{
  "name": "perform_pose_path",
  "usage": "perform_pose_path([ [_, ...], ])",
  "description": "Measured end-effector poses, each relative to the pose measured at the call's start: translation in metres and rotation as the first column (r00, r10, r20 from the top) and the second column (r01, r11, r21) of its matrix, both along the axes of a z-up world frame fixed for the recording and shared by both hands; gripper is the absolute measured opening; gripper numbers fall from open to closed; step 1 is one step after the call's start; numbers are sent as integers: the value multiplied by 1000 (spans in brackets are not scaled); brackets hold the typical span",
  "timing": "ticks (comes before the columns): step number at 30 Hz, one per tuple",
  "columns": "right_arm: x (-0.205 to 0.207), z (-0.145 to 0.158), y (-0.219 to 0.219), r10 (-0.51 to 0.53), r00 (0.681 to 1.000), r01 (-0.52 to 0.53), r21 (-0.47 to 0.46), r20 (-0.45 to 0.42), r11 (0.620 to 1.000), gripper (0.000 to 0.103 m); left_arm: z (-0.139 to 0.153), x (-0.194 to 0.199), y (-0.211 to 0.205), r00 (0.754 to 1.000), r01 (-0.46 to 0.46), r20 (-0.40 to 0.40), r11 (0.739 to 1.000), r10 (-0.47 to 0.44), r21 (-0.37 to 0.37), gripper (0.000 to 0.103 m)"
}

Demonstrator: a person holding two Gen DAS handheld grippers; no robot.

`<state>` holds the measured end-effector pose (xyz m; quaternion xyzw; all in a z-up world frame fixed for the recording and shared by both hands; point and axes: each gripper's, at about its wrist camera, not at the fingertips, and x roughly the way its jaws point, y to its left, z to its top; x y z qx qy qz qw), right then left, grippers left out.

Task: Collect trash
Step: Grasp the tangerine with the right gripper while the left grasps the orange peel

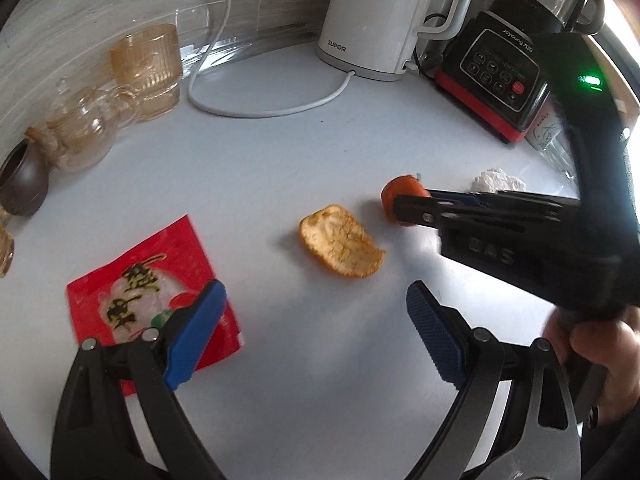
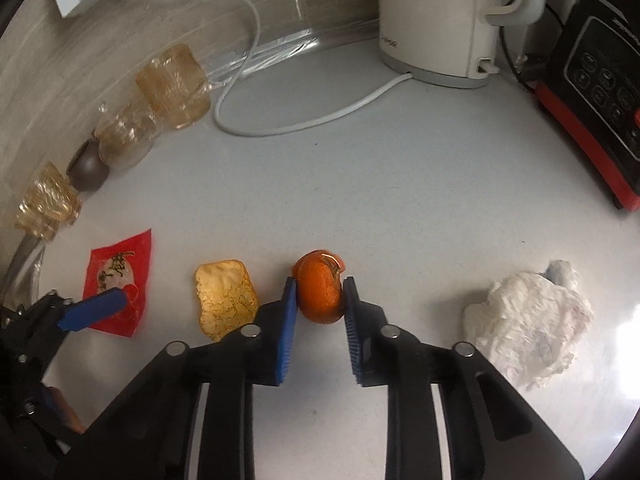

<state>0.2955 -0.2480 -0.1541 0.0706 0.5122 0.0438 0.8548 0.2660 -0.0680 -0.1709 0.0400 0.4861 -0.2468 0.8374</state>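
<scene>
Countertop [image 2: 400, 184], pale and speckled, bounded at the back by a wood-grain wall, where we see a white kettle [image 2: 452, 20] with its looping cord [image 2: 320, 120], a black-and-red blender base [image 2: 596, 120], and, along the left, amber glass cups [image 2: 174, 84] and a dark brown pot [image 2: 88, 170]. We find open surface in the middle, between the kettle and the litter in the foreground.

The right gripper [image 2: 320, 300] has its blue pads pressed on either side of a curled orange peel [image 2: 321, 292], the jaws nearly closed on it at the tips. Just to its left lies a flat peel [image 2: 226, 300], pith side up, apart from it; farther left lies a red snack wrapper [image 2: 120, 280]; to the right, well apart, lies a crumpled white tissue [image 2: 528, 328].

The left gripper [image 1: 316, 320] stands wide open and holds nothing, its left pad over the wrapper's edge. We cannot tell whether any cup holds anything.
</scene>
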Motion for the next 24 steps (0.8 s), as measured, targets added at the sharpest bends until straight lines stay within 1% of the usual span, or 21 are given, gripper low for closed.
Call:
perform_pose_path([
  [3,-11,13,-9,-23,999,23,-19,32,1000,22,-2,6,-10,1000,-4,-8,1000,4,-16,85],
  [6,-25,28,-21,-52,997,54,-25,62,998,22,-9,15,-23,1000,-1,-14,1000,1,-7,77],
  [8,-33,35,-29,-68,995,70,-23,75,997,22,-16,20,-30,1000,1,-21,1000,-1,15,68],
  [9,-35,36,-32,-73,994,75,-22,78,997,22,-15,20,-33,1000,-2,0,1000,2,25,67],
  [11,-42,41,-38,-87,992,89,-16,86,996,22,-16,22,-38,1000,-2,15,999,1,45,62],
  [12,-46,42,-41,-96,991,97,-12,90,995,22,-16,22,-40,1000,-2,16,999,1,47,60],
  [13,-49,43,-42,-102,991,103,-8,91,995,22,-15,23,-43,1000,-5,19,999,4,49,54],
  [15,-54,43,-45,-114,989,114,0,94,993,22,-15,24,-46,1000,-16,25,998,15,53,51],
  [17,-59,43,-46,-120,988,120,5,95,993,22,-14,21,-49,999,-23,36,998,21,52,43],
  [18,-61,43,-46,-123,988,123,7,93,992,22,-14,20,-50,999,-23,42,998,21,52,41],
  [21,-69,43,-46,-129,987,129,10,92,992,22,-11,15,-52,997,-26,73,998,22,54,32],
  [22,-71,43,-47,-131,987,131,13,92,991,22,-10,14,-53,996,-27,85,998,23,50,18],
  [23,-73,43,-47,-134,987,133,16,92,991,22,-12,15,-52,998,-18,63,999,15,47,5],
  [24,-76,43,-48,-138,986,137,19,92,990,22,-14,16,-51,999,-15,44,999,13,32,5],
])
